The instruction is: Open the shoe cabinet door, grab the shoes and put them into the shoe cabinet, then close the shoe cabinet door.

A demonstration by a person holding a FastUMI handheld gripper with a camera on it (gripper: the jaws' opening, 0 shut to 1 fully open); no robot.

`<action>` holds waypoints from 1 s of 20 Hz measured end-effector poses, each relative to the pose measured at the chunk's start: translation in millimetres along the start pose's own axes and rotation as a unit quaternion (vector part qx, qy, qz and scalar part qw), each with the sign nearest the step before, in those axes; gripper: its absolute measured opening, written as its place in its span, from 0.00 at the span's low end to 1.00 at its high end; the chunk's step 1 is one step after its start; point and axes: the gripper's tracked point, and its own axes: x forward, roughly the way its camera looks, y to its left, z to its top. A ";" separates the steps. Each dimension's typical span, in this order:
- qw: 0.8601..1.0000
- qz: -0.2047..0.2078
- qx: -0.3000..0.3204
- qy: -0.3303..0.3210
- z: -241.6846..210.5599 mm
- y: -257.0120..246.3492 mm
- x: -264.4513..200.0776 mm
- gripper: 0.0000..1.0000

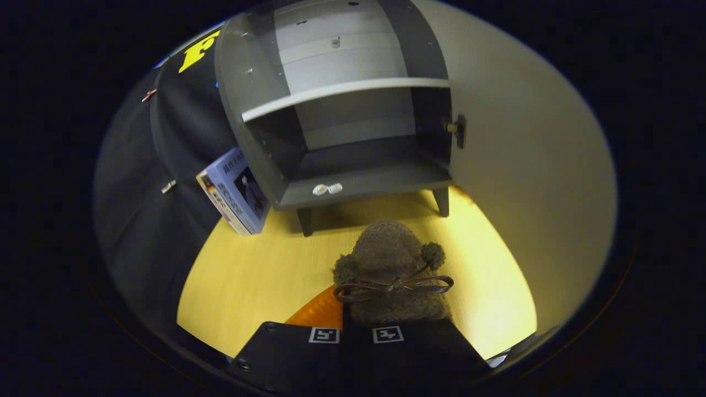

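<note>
A fuzzy brown shoe (389, 259) with a thin bow across its top sticks out straight ahead of my gripper (356, 331). The two fingers stand close together and are shut on its near end. It hangs above the yellow wooden floor (248, 275), a short way in front of the shoe cabinet (353, 182). The cabinet is dark grey, stands on short legs and has one pale shelf (342, 91) across its middle. Its door (524, 165) is swung wide open to the right, its pale inner face towards me. Both compartments look bare.
A book (234, 193) leans against the cabinet's left side. Two small white pieces (327, 189) lie on the front lip of the cabinet's bottom board. An orange object (317, 311) shows just left of the shoe, near the fingers. Black cloth walls the left side.
</note>
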 end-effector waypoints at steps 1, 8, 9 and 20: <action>1.000 0.000 -0.001 -0.002 15.9 2.3 -10.0 0.07; 1.000 0.000 -0.026 -0.012 131.0 29.8 -57.7 0.07; 1.000 0.006 -0.029 -0.012 147.1 36.7 -58.4 0.07; 0.999 -0.018 -0.035 -0.038 303.4 55.5 41.5 0.08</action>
